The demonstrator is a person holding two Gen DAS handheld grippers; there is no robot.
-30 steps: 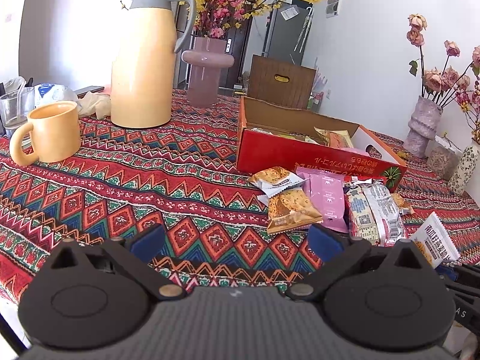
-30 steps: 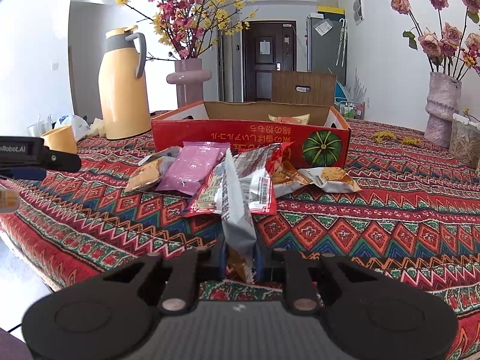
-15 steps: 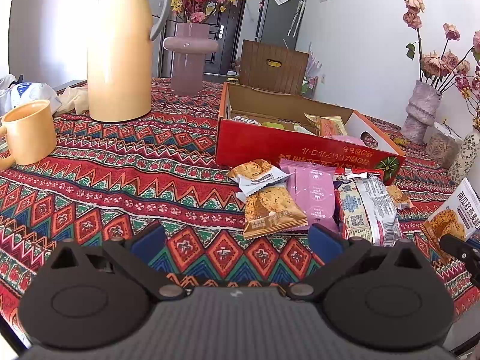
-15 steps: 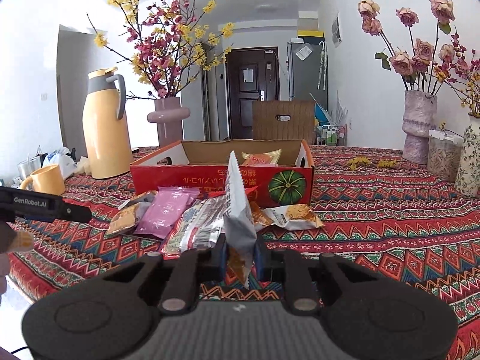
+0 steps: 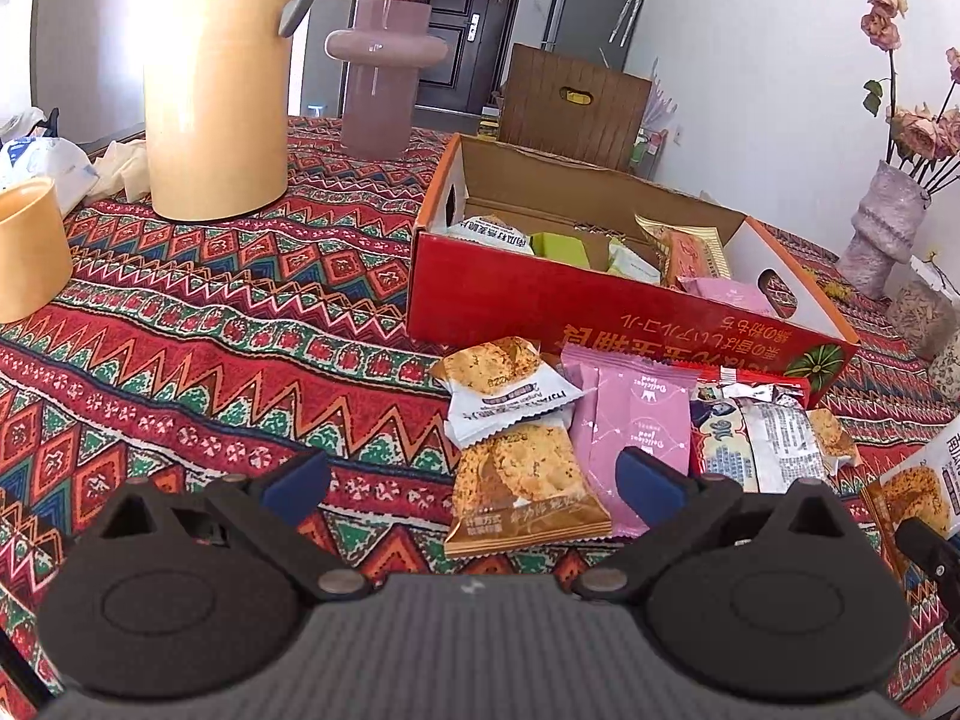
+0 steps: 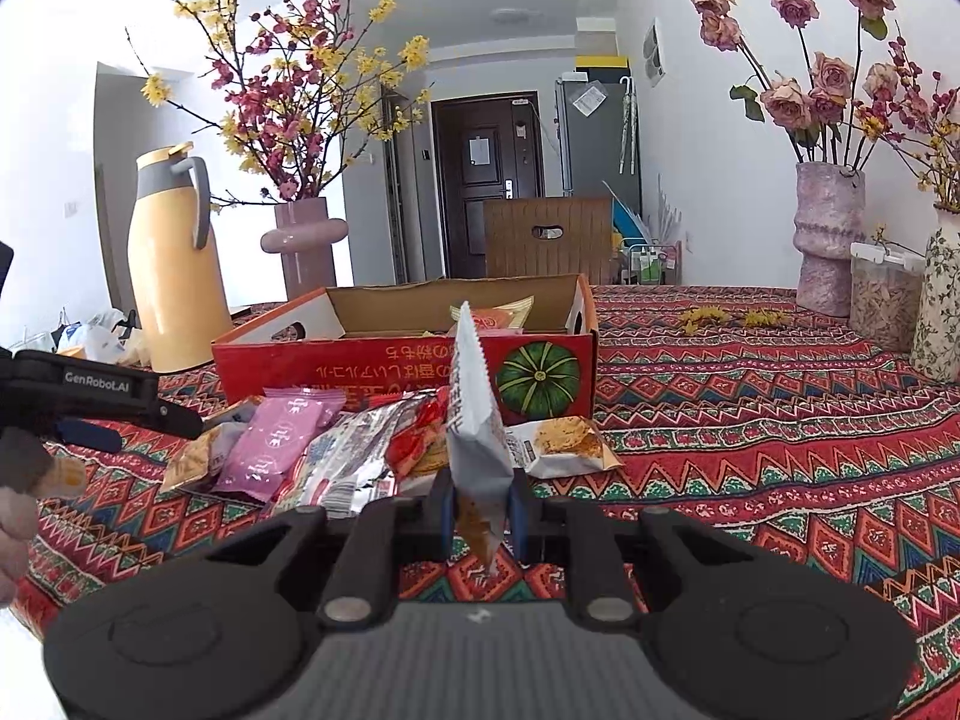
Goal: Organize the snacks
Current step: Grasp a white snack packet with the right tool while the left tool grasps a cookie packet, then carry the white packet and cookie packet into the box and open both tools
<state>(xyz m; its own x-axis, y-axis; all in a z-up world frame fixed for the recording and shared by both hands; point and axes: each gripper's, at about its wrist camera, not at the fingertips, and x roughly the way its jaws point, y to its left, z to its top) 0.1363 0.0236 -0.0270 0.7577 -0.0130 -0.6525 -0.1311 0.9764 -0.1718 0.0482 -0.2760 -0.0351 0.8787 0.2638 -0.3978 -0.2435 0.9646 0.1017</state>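
Observation:
An open red cardboard box holds several snack packets; it also shows in the right wrist view. Loose packets lie in front of it: a brown biscuit packet, a white biscuit packet, a pink packet and a silver one. My left gripper is open, low over the cloth, with the brown biscuit packet between its fingers. My right gripper is shut on a white snack packet, held upright above the table in front of the box; this packet also shows at the right edge of the left wrist view.
A yellow thermos jug, an orange mug and a pink vase stand to the left. Vases of roses and a clear container stand at the right. A brown chair back is behind the box.
My left gripper moved forward and right toward the loose packets, still open. My right gripper lifted the white packet higher above the table.

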